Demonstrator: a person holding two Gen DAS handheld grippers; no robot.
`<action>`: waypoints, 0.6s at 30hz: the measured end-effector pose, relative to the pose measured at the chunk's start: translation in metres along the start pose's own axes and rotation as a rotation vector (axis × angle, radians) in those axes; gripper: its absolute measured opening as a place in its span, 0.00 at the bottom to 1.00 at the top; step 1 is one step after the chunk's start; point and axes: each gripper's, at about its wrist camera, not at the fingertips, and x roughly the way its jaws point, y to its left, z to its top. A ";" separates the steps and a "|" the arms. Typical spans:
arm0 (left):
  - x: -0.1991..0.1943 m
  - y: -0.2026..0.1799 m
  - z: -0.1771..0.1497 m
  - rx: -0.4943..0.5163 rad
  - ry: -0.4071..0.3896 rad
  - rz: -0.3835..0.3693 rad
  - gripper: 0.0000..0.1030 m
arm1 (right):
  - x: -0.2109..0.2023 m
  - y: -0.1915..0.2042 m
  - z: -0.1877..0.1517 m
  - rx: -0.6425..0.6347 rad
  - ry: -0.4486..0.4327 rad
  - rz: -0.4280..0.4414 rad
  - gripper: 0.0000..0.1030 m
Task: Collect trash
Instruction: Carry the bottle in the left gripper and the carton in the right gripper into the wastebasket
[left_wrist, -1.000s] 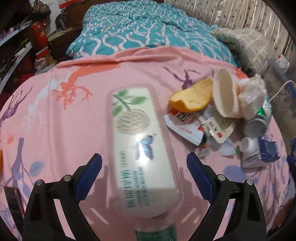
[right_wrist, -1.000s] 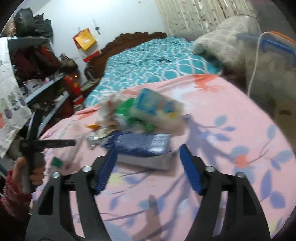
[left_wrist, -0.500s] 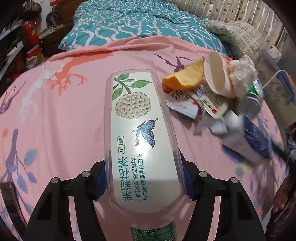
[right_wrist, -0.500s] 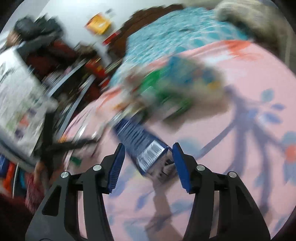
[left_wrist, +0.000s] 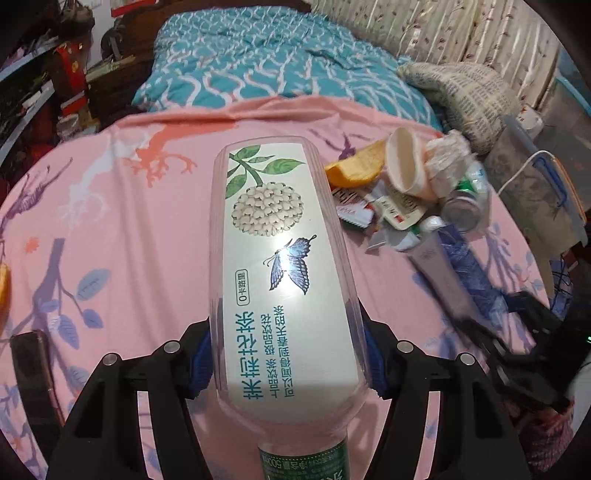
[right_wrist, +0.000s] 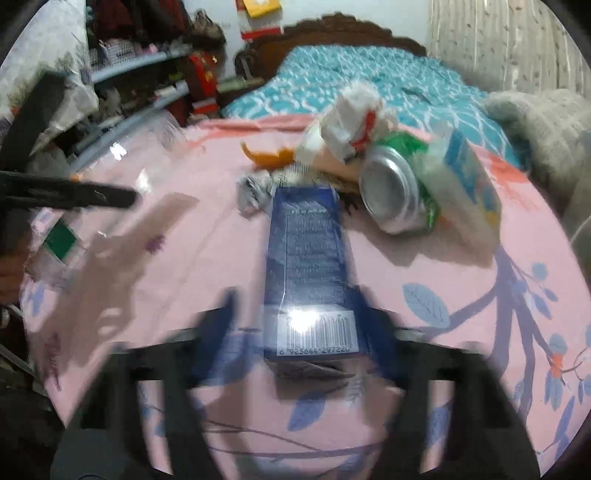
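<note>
My left gripper (left_wrist: 288, 358) is shut on a clear plastic bottle (left_wrist: 280, 266) with a white flower-and-butterfly label, held over the pink bedsheet (left_wrist: 129, 240), cap end towards the camera. A blue carton (right_wrist: 306, 266) lies lengthwise between the blurred jaws of my right gripper (right_wrist: 299, 317), which are closing. A gap still shows at the left pad. Behind the carton sits a trash pile: a dented can (right_wrist: 391, 192), crumpled tissue (right_wrist: 351, 122), a paper cup (left_wrist: 404, 166), orange peel (left_wrist: 354, 170) and wrappers (left_wrist: 388, 214).
A teal quilt (left_wrist: 277, 66) and a grey pillow (left_wrist: 461, 92) lie beyond the sheet. Cluttered shelves (right_wrist: 140, 92) stand at the left. A covered bin with a white cable (left_wrist: 535, 192) stands by the bed's right edge. A dark flat object (left_wrist: 29, 354) lies at the sheet's left.
My left jaws closed onto the bottle and raised it a little. My right gripper rolled, dropped towards the blue carton and narrowed its jaws around it.
</note>
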 end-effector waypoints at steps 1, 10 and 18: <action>-0.005 -0.001 0.000 0.004 -0.009 -0.012 0.59 | -0.004 -0.004 -0.002 0.030 -0.006 0.031 0.50; -0.043 -0.073 0.007 0.188 -0.092 -0.213 0.59 | -0.088 -0.053 -0.037 0.290 -0.187 0.239 0.50; 0.005 -0.226 0.014 0.475 0.028 -0.363 0.59 | -0.139 -0.157 -0.115 0.665 -0.337 0.039 0.50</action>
